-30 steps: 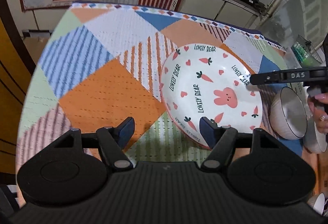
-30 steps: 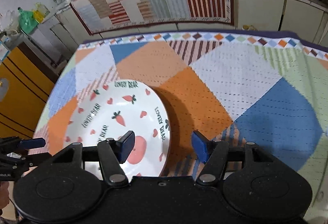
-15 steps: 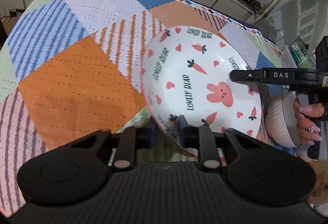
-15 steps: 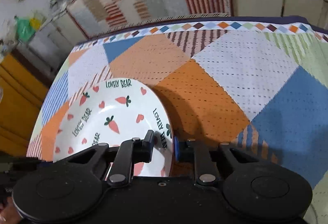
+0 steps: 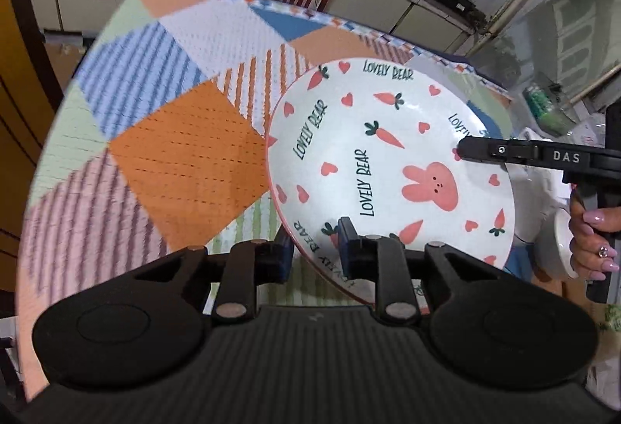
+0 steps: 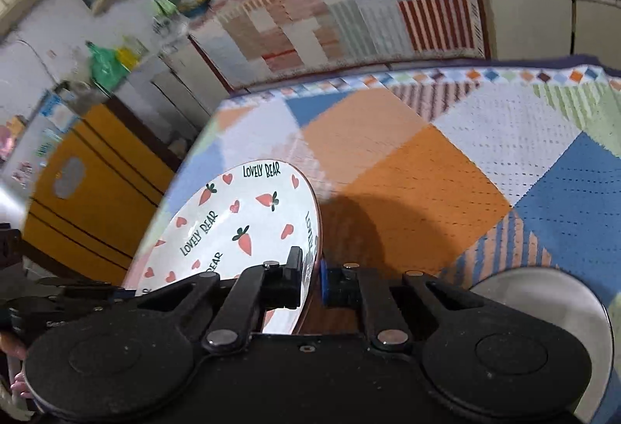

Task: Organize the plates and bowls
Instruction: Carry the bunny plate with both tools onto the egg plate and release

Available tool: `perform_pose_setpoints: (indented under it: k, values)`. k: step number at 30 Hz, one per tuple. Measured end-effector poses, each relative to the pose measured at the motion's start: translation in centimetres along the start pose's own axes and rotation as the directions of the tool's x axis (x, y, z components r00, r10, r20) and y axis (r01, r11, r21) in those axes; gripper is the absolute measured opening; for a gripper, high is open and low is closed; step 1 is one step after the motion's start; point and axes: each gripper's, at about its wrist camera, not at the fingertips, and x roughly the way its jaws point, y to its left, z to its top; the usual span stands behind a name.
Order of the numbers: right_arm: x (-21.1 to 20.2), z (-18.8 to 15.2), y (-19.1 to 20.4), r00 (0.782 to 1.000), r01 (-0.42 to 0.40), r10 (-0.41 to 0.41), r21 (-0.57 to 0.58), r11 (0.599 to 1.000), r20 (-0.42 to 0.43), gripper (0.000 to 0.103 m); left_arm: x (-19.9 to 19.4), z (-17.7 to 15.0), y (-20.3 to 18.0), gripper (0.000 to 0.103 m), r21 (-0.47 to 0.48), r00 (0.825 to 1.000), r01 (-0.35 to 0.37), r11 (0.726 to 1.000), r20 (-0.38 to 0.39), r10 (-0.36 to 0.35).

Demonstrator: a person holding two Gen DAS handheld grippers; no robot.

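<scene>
The round white ceramic plate printed with pink rabbit, carrots and hearts (image 5: 392, 167) is off the worktop covered by a patchwork cloth of orange, blue and pale woven squares (image 5: 182, 160); it hangs tilted above the cloth, and its shadow lies on the orange patch beside it in the right wrist view. The left tongs (image 5: 312, 255) pinch the plate's near rim, one pad above and one below. The right tongs (image 6: 310, 278) pinch the opposite rim, pads pressed on either side of the edge; in the left wrist view the right tongs reach in over the plate's far side, held by a hand with painted nails (image 5: 592, 241).

So the two-handed pickup of this plate looks done; carrying it to its place and setting it down remain. Beside the hand sit a white ceramic bowl (image 5: 562, 245) and another pale dish partly hidden behind the plate, and a grey metal bowl (image 6: 543, 307) shows at the right wrist view's lower edge. These seem not yet sorted, though where the plate should go is not visible.
</scene>
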Motion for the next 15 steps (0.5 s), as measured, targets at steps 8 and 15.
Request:
perform_pose_setpoints:
  k: [8, 15]
  values:
    - [-7.9, -2.6, 3.5, 0.994, 0.029, -0.024, -0.049, 0.998, 0.105, 0.013, -6.1, -2.5, -4.0, 0.021, 0.062, 0.998, 0.052, 0.997, 0.038, -0.055]
    - [-12.8, -5.7, 4.6, 0.991, 0.091, -0.082, -0.078, 0.993, 0.108, 0.013, -7.8, -4.9, -6.8, 0.022, 0.116, 0.996, 0.087, 0.989, 0.013, -0.089]
